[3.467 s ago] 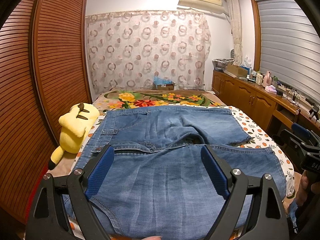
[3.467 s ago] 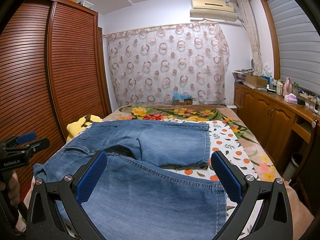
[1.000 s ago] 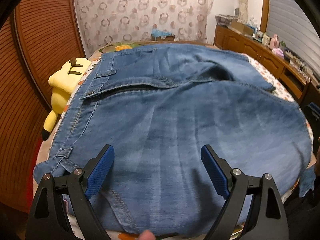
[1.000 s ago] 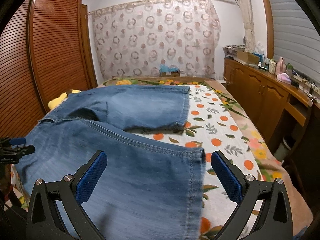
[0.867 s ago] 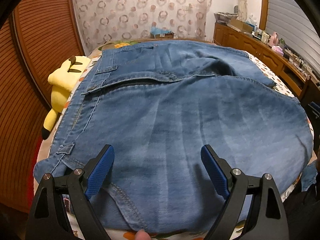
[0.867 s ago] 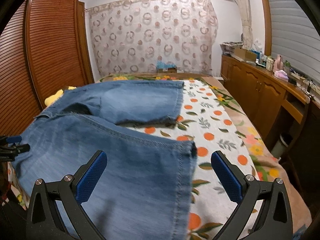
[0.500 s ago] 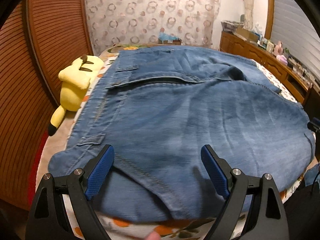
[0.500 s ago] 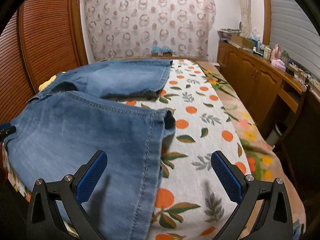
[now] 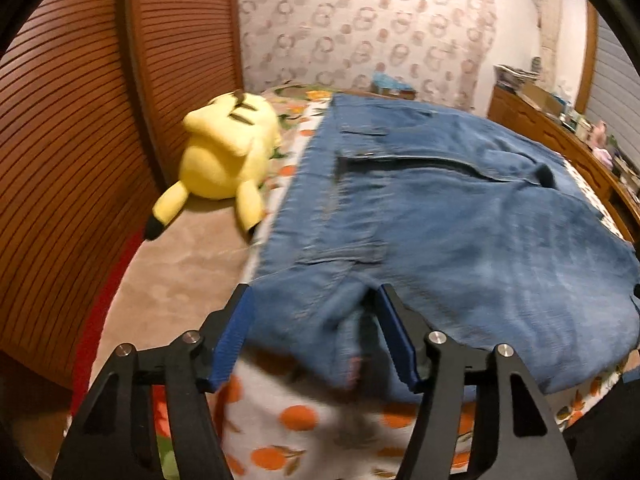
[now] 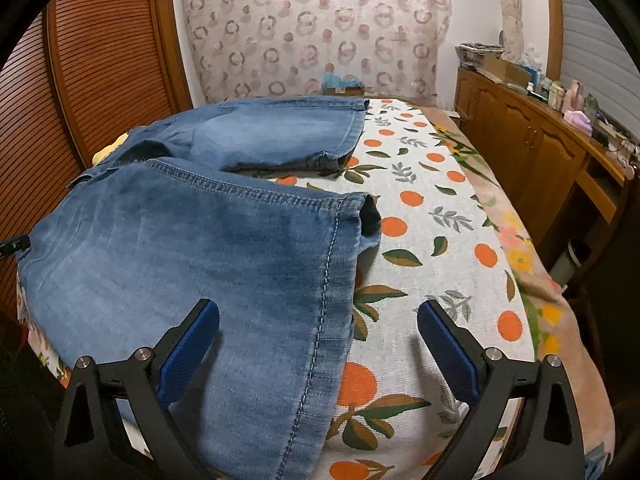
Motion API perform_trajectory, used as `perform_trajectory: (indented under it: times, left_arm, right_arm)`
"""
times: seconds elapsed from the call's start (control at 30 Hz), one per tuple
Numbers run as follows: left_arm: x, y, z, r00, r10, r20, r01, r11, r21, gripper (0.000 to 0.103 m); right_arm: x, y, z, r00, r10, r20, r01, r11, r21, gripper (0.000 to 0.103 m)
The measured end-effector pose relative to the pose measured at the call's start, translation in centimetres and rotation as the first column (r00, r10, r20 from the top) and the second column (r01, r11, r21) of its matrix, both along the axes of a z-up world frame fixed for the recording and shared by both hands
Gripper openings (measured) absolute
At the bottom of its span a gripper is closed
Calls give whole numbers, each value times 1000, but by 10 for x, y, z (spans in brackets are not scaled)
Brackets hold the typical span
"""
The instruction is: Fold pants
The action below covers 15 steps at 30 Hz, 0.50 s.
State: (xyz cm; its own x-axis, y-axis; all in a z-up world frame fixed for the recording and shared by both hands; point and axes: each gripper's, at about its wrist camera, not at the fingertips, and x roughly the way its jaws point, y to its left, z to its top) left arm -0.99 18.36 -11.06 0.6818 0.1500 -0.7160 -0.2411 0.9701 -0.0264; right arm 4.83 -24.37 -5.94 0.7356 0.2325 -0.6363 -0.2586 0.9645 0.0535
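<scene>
Blue denim pants [image 9: 440,220] lie flat on the bed, legs side by side. In the left wrist view my left gripper [image 9: 313,289] sits at the near waistband corner. Its jaws are closing with bunched denim between them, still apart. The picture is blurred there. In the right wrist view the pants [image 10: 200,248] end in the near leg's stitched hem [image 10: 328,280], which runs between the fingers of my right gripper [image 10: 318,305]. That gripper is wide open and hovers just over the cloth.
A yellow plush toy [image 9: 228,148] lies left of the pants, beside slatted wooden wardrobe doors [image 9: 80,120]. The orange-print bed cover [image 10: 432,240] shows right of the hem. A wooden cabinet [image 10: 540,148] with small items lines the right wall.
My left gripper has slid left to the waistband corner and its jaws have narrowed round the denim. The right gripper has tipped down a little over the near leg's hem, still open.
</scene>
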Motion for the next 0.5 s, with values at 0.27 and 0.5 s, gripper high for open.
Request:
perform_trajectory:
  times: [0.27,0.5]
  left_arm:
    - [-3,14,-15,1000,16,-8,-16,1000,-23,55]
    - [-5,14,-17,1000,-4,7,4,1000,-26,36]
  right_arm:
    - [9,-6,-8,999,35,-19,-34,999,1,88]
    - [16,-7,-7,999,34,-24,-35,999,-6,62]
